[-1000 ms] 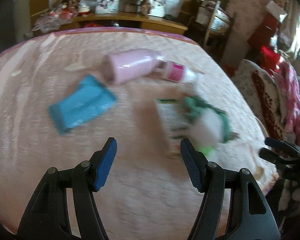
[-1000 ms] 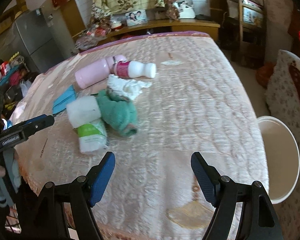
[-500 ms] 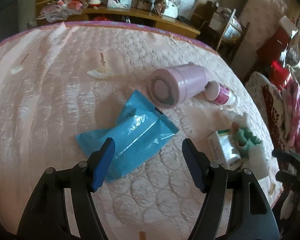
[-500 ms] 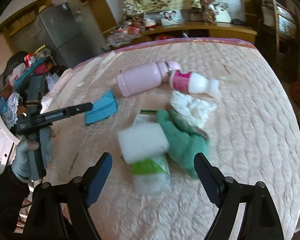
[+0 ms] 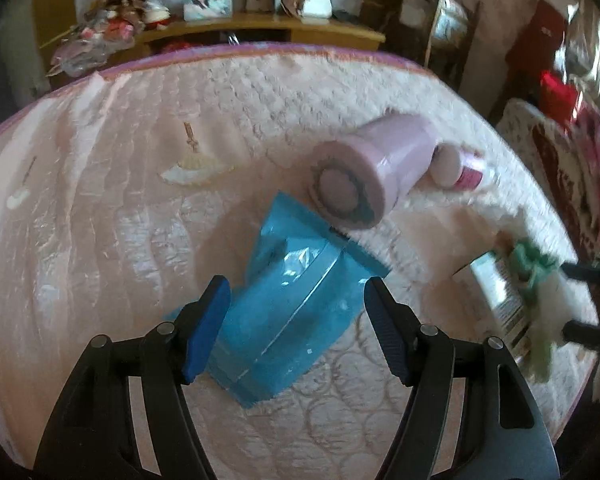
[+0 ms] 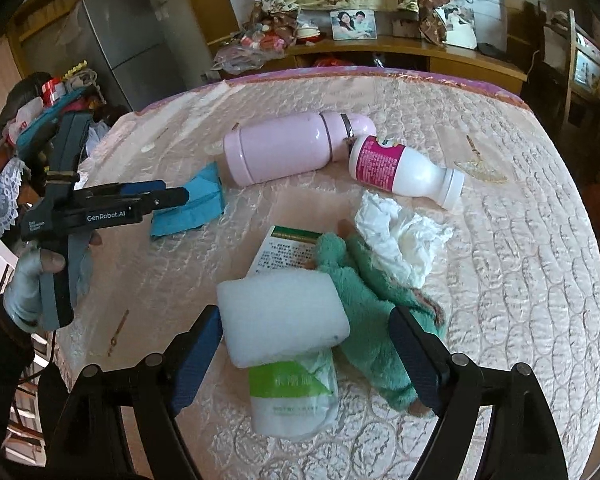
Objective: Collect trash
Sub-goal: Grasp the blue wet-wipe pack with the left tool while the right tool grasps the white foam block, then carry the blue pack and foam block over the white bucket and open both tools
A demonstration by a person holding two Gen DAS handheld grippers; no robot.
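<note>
A crumpled blue wrapper (image 5: pixel 288 304) lies on the pink quilted table; my left gripper (image 5: pixel 296 320) is open with its jaws on either side of it. The wrapper also shows in the right wrist view (image 6: pixel 192 204), with the left gripper (image 6: pixel 168 198) over it. My right gripper (image 6: pixel 306 354) is open above a white foam block (image 6: pixel 280 316) that rests on a white and green pouch (image 6: pixel 292 398). A crumpled white tissue (image 6: pixel 400 240) and a white drink bottle with a pink label (image 6: pixel 404 168) lie further back.
A pink flask (image 6: pixel 288 148) lies on its side beside the drink bottle; it also shows in the left wrist view (image 5: pixel 376 168). A green plush toy (image 6: pixel 372 300) lies over a printed card (image 6: pixel 288 252). A wooden shelf (image 6: pixel 400 52) and a grey fridge (image 6: pixel 120 44) stand behind the table.
My left gripper has moved down and forward onto the blue wrapper, which now sits between its jaws. My right gripper has moved closer to the foam block and pouch.
</note>
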